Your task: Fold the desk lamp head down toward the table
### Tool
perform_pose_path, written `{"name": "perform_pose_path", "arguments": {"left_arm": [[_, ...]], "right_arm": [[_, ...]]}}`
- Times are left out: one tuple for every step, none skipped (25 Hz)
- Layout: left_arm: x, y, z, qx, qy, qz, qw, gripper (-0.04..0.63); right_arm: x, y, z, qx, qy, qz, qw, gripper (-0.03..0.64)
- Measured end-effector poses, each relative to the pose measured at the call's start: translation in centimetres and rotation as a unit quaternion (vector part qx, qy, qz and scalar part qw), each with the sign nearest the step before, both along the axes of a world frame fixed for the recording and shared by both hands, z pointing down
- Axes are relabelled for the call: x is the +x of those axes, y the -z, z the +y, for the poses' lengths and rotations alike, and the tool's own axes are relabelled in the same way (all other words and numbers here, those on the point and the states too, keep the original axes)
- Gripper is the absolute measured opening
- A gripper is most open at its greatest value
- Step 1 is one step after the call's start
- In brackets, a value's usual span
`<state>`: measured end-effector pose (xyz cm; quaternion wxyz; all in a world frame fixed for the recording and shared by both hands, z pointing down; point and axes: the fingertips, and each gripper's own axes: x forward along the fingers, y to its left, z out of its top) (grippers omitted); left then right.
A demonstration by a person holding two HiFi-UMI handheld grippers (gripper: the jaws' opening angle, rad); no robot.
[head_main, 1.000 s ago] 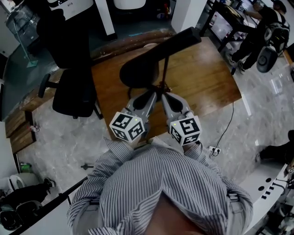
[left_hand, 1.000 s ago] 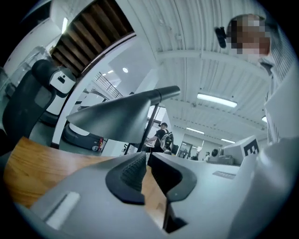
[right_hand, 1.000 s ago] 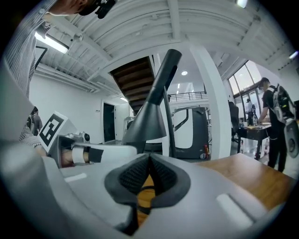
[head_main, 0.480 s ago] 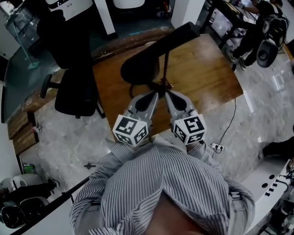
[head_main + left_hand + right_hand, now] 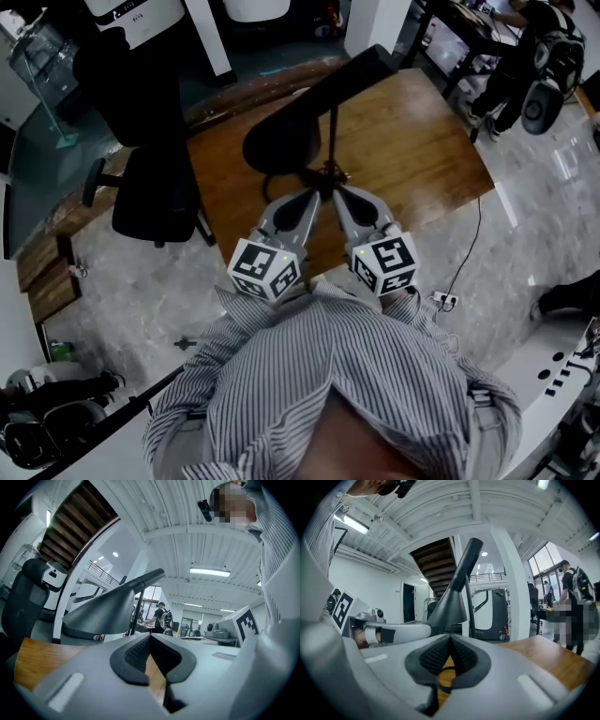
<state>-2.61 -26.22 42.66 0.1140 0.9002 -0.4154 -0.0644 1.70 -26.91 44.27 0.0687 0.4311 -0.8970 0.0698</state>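
The desk lamp (image 5: 281,141) stands on the wooden surface (image 5: 412,159), its dark cone-shaped head tipped out over the wood and its long arm slanting up toward the far edge. The left tongs (image 5: 314,194) and the right tongs (image 5: 336,194) point at the foot of its thin stem, side by side, each with its tips pressed together and nothing between them. A black office chair (image 5: 150,187) stands just left of the surface.

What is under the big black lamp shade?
The wooden table lies below the lamp shade. From above, the shade covers the spot right under it. It also covers its own inside, so any bulb there is hidden.
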Motion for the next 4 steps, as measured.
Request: {"name": "perform_pose_path", "arguments": {"left_arm": [[0.05,0.05,-0.01,0.0,0.0,0.002,1.0,0.002],[0.09,0.08,0.0,-0.001,-0.001,0.003,1.0,0.002],[0.13,0.09,0.03,-0.001,-0.001,0.003,1.0,0.002],[0.17,0.1,0.05,-0.001,-0.002,0.004,1.0,0.002]], "right_arm": [[0.02,0.05,0.0,0.002,0.001,0.003,1.0,0.0],[0.04,0.09,0.02,0.003,0.002,0.005,1.0,0.0],[0.06,0.12,0.05,0.004,0.002,0.005,1.0,0.0],[0.08,0.16,0.08,0.004,0.002,0.006,1.0,0.0]]}}
